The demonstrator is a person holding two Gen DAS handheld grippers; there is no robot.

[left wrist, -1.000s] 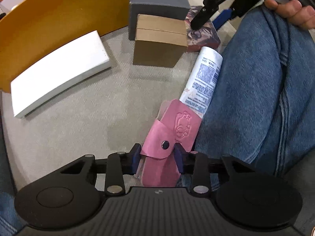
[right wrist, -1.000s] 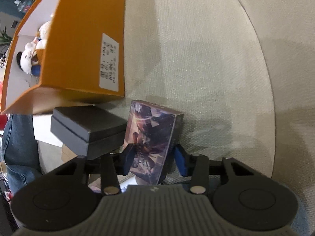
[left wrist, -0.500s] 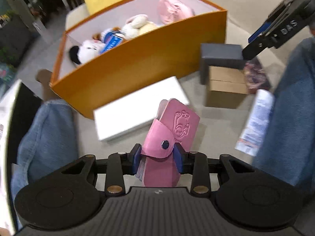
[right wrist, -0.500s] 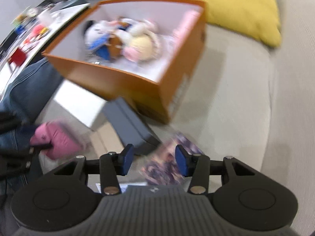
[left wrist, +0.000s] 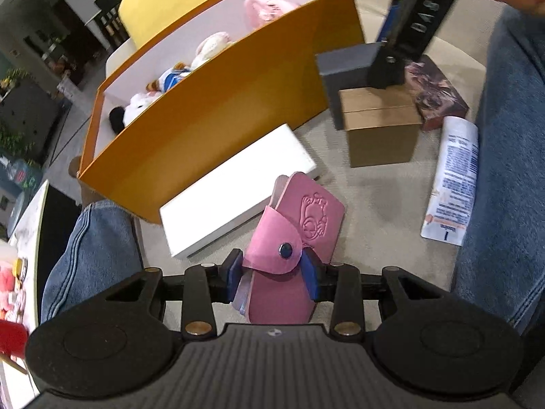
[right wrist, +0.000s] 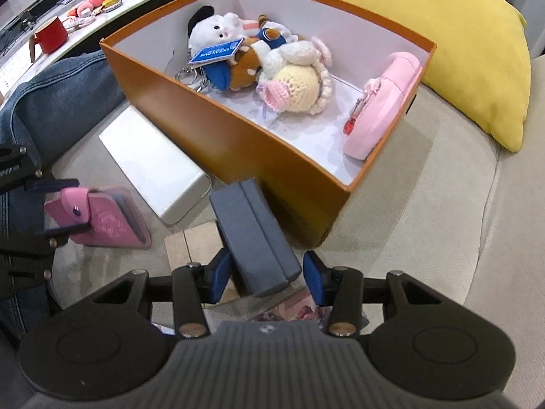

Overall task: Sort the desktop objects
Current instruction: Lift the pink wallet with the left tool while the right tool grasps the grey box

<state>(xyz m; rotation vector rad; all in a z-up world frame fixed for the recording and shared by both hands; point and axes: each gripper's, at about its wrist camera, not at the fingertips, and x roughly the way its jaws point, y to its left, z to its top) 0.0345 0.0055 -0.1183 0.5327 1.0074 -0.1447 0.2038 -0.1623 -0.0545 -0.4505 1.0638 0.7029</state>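
Note:
My left gripper (left wrist: 272, 272) is shut on a pink snap-flap card wallet (left wrist: 306, 218), held above the sofa seat; its jaws are opening slightly, with the pads still on the wallet. From the right wrist view the wallet (right wrist: 102, 221) hangs at the left in that gripper (right wrist: 68, 204). My right gripper (right wrist: 266, 274) stands open above a dark grey box (right wrist: 255, 231), with a gap at its right pad. A patterned card box (right wrist: 299, 310) lies under it. The open orange box (right wrist: 238, 143) holds plush toys (right wrist: 255, 51) and a pink pouch (right wrist: 385, 102).
A white flat box (left wrist: 238, 191) lies against the orange box (left wrist: 221, 119). A brown cardboard box (left wrist: 378, 136) stands before the grey box (left wrist: 344, 64), with a white tube (left wrist: 453, 177) beside a person's jeans leg (left wrist: 504, 136). A yellow cushion (right wrist: 442, 34) lies behind.
My left gripper lifted the wallet off the seat and tipped up, bringing the orange box into view. My right gripper let go of the patterned card box, rolled, and moved over the grey box.

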